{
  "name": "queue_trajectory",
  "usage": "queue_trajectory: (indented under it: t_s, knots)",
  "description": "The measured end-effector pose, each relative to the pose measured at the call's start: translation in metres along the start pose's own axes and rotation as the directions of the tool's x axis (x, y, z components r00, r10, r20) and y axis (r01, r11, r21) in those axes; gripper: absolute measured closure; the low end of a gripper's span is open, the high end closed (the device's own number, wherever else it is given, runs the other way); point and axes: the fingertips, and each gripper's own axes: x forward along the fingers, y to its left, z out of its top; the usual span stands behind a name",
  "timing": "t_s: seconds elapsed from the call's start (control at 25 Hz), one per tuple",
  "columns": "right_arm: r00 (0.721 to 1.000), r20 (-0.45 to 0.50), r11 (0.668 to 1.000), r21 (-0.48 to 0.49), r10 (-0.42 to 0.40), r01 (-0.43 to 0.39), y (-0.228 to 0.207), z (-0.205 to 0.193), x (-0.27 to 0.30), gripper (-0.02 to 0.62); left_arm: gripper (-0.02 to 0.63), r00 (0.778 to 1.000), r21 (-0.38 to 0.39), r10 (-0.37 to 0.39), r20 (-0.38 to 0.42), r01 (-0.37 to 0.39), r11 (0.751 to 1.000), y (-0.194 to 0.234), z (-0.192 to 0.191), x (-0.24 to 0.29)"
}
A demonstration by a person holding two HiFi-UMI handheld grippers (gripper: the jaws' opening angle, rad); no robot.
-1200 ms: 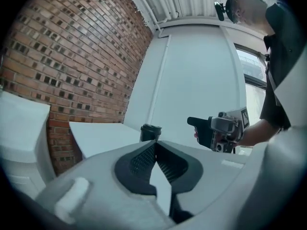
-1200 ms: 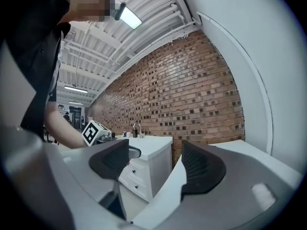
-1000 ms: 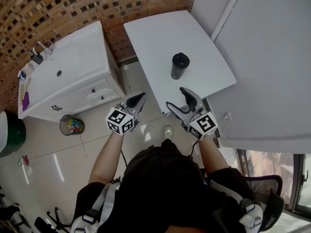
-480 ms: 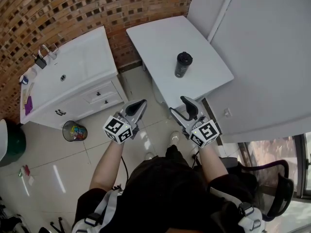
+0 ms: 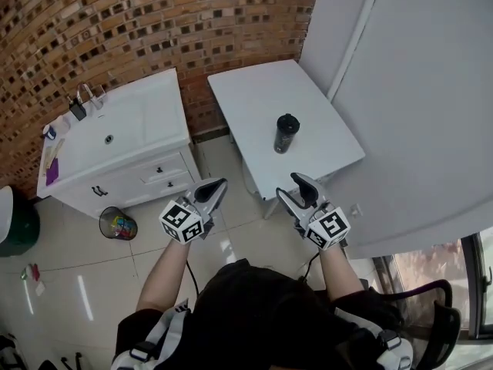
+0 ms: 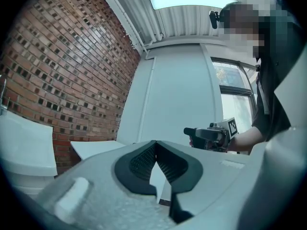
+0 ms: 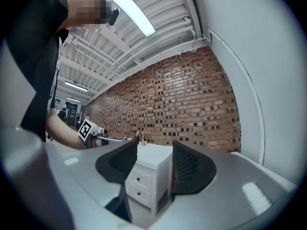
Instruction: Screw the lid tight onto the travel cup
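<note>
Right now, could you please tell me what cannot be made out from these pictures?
Head view: the travel cup is too small to tell whether its lid is screwed tight.
Both gripper views: the travel cup shows in neither; whether it is out of frame or hidden, I cannot tell.
Head view: the contents of the bin are too small to name.
Head view: the small items on the sink cabinet are too small to identify.

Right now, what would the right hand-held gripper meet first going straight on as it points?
Probably the sink cabinet, framed between the empty jaws of the right hand-held gripper, which have just been closing; nothing nearer shows, but depth is unclear.
</note>
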Motion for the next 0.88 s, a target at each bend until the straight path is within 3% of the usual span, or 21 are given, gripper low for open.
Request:
queue_trajectory:
  t_s: [0.32,0.6,0.68,0.8,0.88]
  knots:
    - [1.0,0.016,1.0,-0.008,-0.003,0.003,-0.019,0.012,-0.021,0.414,0.604,0.999,0.049,0.045,0.027,-0.046,0.998,-0.016,0.019,0.006]
    - [0.999,0.022,0.999,0.021,-0.037,0.036,-0.025,-0.001,-0.043,0.434,0.604,0.997,0.046,0.067,0.024,-0.068,0.997,-0.03,0.012,-0.003]
    - [0.998,0.027,0.998,0.021,-0.053,0.052,-0.028,-0.002,-0.047,0.472,0.604,0.997,0.043,0.07,0.014,-0.071,0.997,-0.031,0.007,-0.003]
    - [0.998,0.038,0.998,0.01,-0.059,0.058,-0.028,0.001,-0.051,0.589,0.604,0.998,0.036,0.068,0.014,-0.068,0.997,-0.035,0.005,-0.003]
    - [0.998,0.033,0.999,-0.006,-0.048,0.049,-0.026,0.003,-0.052,0.589,0.604,0.998,0.043,0.07,0.012,-0.07,0.997,-0.039,0.005,0.0]
